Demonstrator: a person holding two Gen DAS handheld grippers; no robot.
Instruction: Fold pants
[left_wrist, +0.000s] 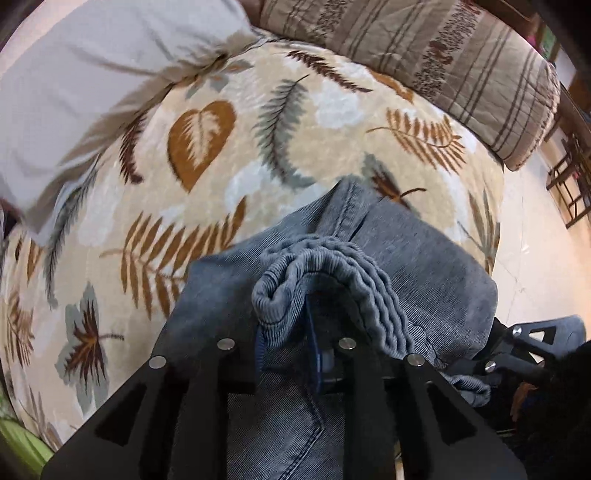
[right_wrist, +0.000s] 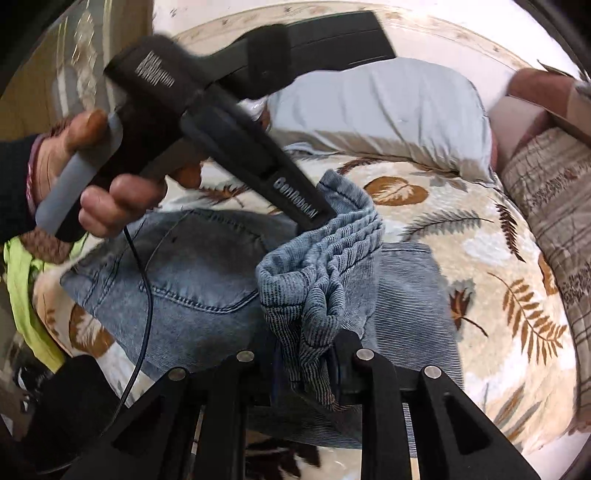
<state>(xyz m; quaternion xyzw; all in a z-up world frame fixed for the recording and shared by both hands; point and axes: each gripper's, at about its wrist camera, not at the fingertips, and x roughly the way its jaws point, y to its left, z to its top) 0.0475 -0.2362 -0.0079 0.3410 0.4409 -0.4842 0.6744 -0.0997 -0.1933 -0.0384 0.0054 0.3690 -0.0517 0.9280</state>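
While both claws are gripping the ribbed waistband, the pants (right_wrist: 192, 280) are lying across the leaf-patterned blanket (left_wrist: 207, 192) that is covering the bed, and every place below is given relative to those pants. The left gripper (left_wrist: 295, 354) is pointing steeply down at them, and its jaws are standing only a narrow way apart with bunched denim and the gathered elastic waistband (left_wrist: 332, 273) between them; the fabric is filling the gap, so the claw is holding the cloth rather than hanging free. The right gripper (right_wrist: 306, 365) is likewise nearly closed, its jaws pinching a hanging fold of the same waistband (right_wrist: 321, 266), which is draping down from the left claw's tip. In the right wrist view the left gripper's black body (right_wrist: 229, 147) is crossing above the pants, with a person's hand (right_wrist: 96, 177) wrapping its grey handle, and a thin black cable (right_wrist: 144, 295) is trailing over the back pocket. A seat panel with stitched pocket is lying flat on the blanket on the hand's side, while a smoother denim layer is spreading out on the other side of the waistband. Beyond the pants a pale grey pillow (left_wrist: 96, 74) is resting, and beside it a striped brown quilt (left_wrist: 443, 62) is sitting folded at the bed's edge. A lime-green cloth (right_wrist: 26, 288) is lying just beside the pants, near the hand.
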